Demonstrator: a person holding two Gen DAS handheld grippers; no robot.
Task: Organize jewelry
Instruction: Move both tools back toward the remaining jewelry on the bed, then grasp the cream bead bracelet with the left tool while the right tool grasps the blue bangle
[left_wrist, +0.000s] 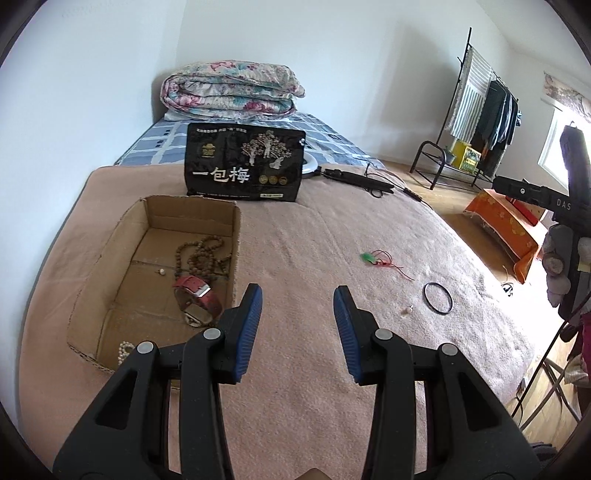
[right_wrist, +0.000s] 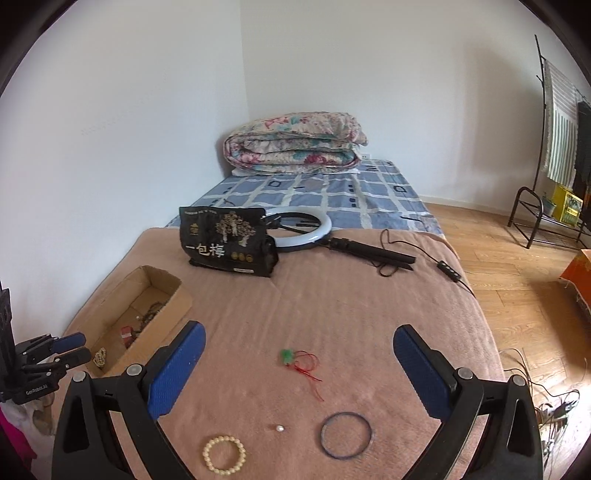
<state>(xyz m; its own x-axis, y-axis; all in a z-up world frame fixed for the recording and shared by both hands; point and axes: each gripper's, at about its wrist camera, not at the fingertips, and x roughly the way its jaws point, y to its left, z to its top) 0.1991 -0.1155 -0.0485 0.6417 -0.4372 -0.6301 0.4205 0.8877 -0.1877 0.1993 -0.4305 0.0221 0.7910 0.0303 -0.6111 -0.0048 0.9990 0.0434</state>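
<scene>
An open cardboard box (left_wrist: 122, 236) (right_wrist: 168, 314) sits on the pink blanket at the left. It holds a brown bead necklace (left_wrist: 201, 251), a red watch (left_wrist: 195, 295), a small pearl earring (left_wrist: 161, 272) and a pale bead bracelet (left_wrist: 123, 350). On the blanket lie a green pendant on red cord (right_wrist: 291, 357) (left_wrist: 369, 257), a dark thin bangle (right_wrist: 346, 435) (left_wrist: 438, 299), a single pearl (right_wrist: 279, 428) (left_wrist: 407, 311) and a cream pearl bracelet (right_wrist: 224, 454). My left gripper (left_wrist: 297, 295) is open and empty beside the box. My right gripper (right_wrist: 299, 336) is open and empty above the loose pieces.
A black snack bag (left_wrist: 245, 166) stands behind the box. A ring light (right_wrist: 310, 232) with stand and cable lies behind it. A folded floral quilt (right_wrist: 295, 146) sits at the bed's head. A clothes rack (left_wrist: 476, 110) and an orange cloth-covered box (left_wrist: 513, 229) stand on the floor right.
</scene>
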